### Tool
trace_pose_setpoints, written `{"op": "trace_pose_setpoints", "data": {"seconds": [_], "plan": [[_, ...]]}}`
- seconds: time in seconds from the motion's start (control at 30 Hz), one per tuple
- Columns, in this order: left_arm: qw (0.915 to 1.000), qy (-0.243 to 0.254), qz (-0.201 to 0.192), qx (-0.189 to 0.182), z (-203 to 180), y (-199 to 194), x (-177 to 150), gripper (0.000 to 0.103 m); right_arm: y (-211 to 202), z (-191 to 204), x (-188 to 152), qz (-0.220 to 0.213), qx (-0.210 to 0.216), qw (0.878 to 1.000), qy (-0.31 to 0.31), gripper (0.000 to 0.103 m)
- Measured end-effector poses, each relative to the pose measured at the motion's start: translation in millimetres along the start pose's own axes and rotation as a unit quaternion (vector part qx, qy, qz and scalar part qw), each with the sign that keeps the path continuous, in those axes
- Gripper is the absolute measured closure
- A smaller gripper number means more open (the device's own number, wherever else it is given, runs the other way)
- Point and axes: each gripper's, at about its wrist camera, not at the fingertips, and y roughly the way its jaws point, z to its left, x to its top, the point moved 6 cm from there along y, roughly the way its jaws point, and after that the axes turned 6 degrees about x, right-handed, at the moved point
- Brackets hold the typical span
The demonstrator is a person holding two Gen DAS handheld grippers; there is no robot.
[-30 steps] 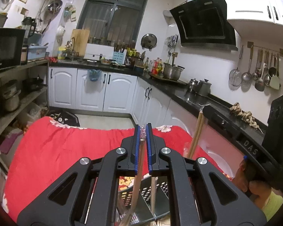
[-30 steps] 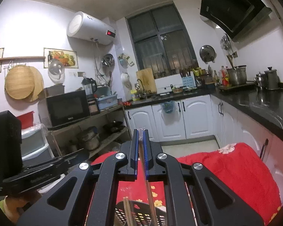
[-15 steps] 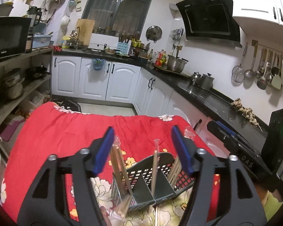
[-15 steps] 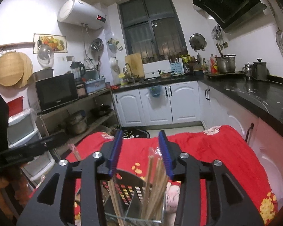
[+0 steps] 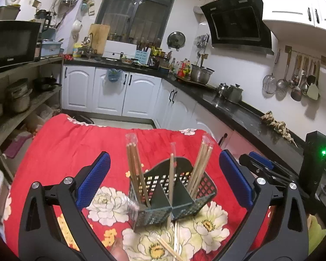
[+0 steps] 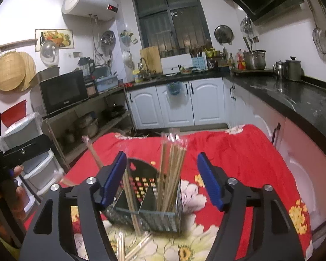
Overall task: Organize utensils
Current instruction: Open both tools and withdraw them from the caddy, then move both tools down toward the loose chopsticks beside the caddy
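A black perforated caddy (image 5: pixel 154 214) with dividers stands on the red floral cloth (image 5: pixel 54 152). Plastic-wrapped chopsticks lean in its compartments: a left bundle (image 5: pixel 134 169), a single pair (image 5: pixel 171 174) in the middle and a right bundle (image 5: pixel 201 165). My left gripper (image 5: pixel 164 154) is just short of the caddy, jaws opening wide, with nothing pressed between the pads. My right gripper (image 6: pixel 161 155) faces the caddy (image 6: pixel 145 215) from another side, jaws also opening, free of the tall bundle (image 6: pixel 171 174). Loose chopsticks (image 5: pixel 169 248) lie on the cloth in front.
A black counter (image 5: pixel 239 113) with pots runs along the right, close to the table edge. Open shelves with a microwave (image 5: pixel 10 41) stand at the left. A black device with a green light (image 5: pixel 315 152) stands near the right gripper's body (image 5: pixel 260 167). A hand (image 6: pixel 6 195) holds the left gripper.
Both grippers were shut on chopsticks a second ago and have since let go and spread. The chopsticks now stand in the caddy, and both grippers have drawn back and tipped lower.
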Motion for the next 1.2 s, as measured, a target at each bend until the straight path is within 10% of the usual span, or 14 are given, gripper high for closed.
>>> {"op": "trace_pose_setpoints", "data": {"seconds": [1.2], "plan": [[0.9951,0.002,0.09,0.04,26,-5,-111,0.011,-12,22,-86,0.092,0.01,0.995,-0.032,0.031]]}}
